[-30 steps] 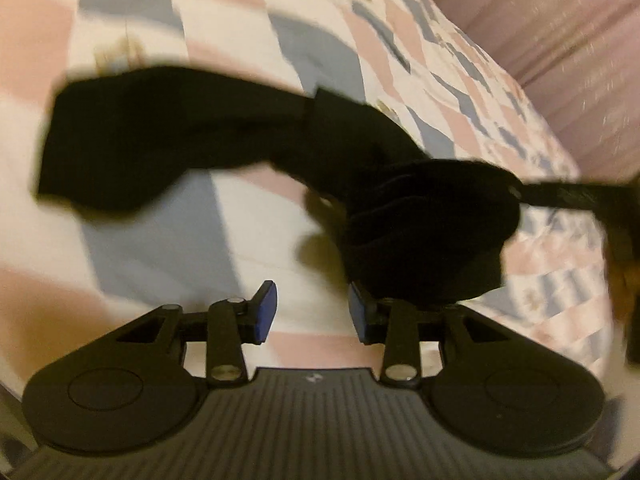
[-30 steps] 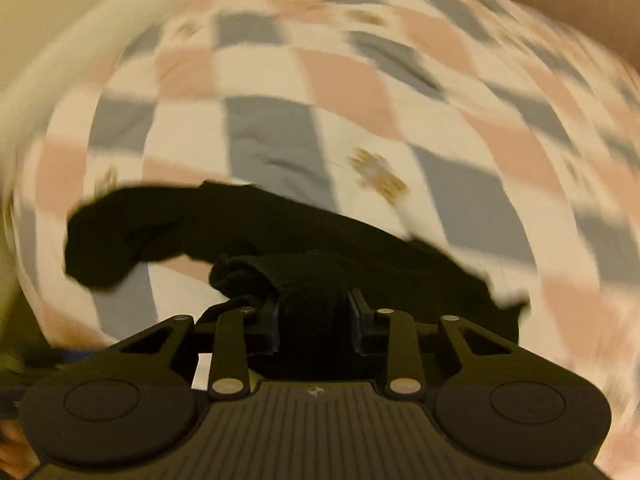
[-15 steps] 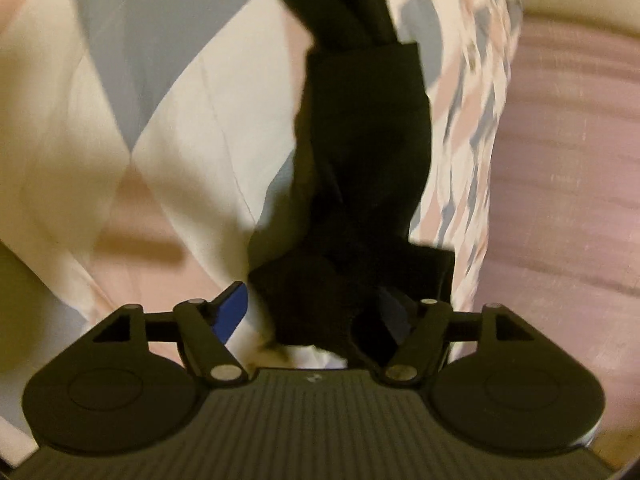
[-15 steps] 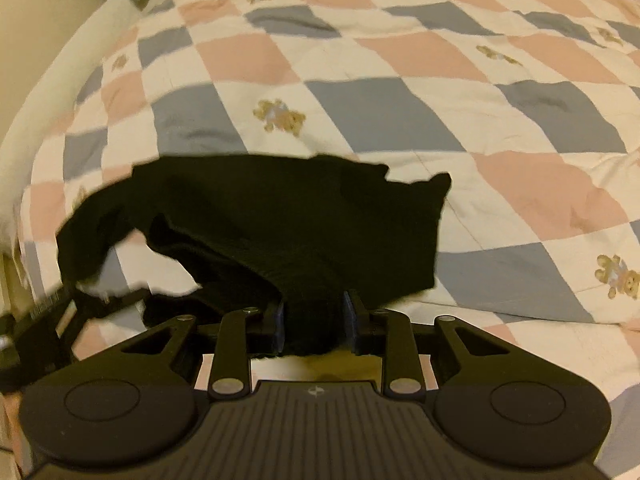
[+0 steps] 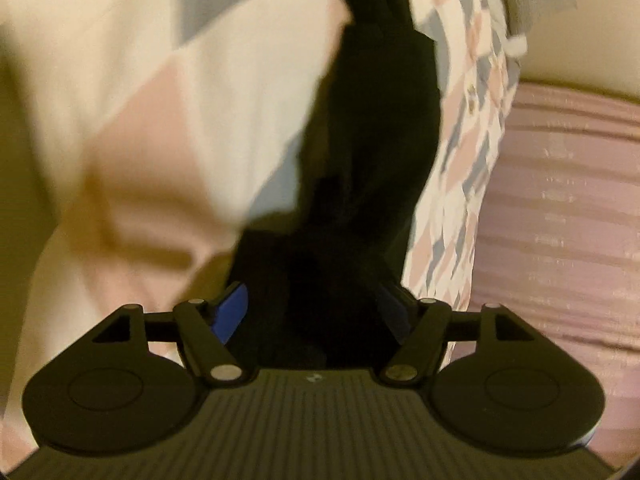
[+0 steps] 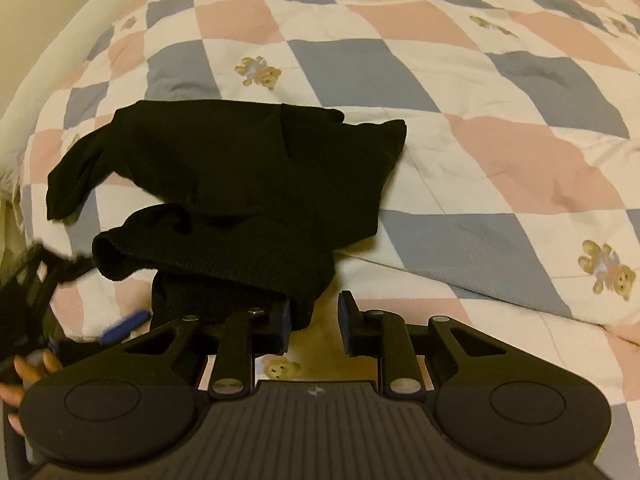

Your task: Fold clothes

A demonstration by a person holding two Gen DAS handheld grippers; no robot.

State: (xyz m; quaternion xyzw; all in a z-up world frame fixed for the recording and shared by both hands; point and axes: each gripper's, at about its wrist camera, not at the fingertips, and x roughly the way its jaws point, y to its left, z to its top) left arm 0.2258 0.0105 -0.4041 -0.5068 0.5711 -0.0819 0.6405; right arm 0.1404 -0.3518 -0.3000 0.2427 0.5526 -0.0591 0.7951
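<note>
A black garment (image 6: 236, 184) lies bunched on the checked quilt (image 6: 500, 168) of a bed, near the left edge of the bed in the right wrist view, with one layer already doubled over another and a loose end trailing off to the far left. The right gripper (image 6: 314, 320) sits at the near edge of the cloth with its jaws parted; a fold of the garment drapes against the left finger, but nothing is pinched between them, and bare quilt shows in the gap. The left gripper (image 5: 312, 312) has its jaws spread wide with the garment (image 5: 372, 152) filling the space between them; that view is blurred and dark, so it may only be resting over the cloth and not gripping it, though the wide spread suggests no hold. In the right wrist view the left gripper shows as a blurred shape at the near left, with part of a hand (image 6: 24, 376) beneath it. The step in hand looks like a regrasp partway through a fold: the cloth is laid down but untidy, not yet a neat stack. The next move calls for each gripper to close on a clean edge or corner, then draw the trailing end over the bulk and press it flat, taking care not to snag the quilt beneath.
</note>
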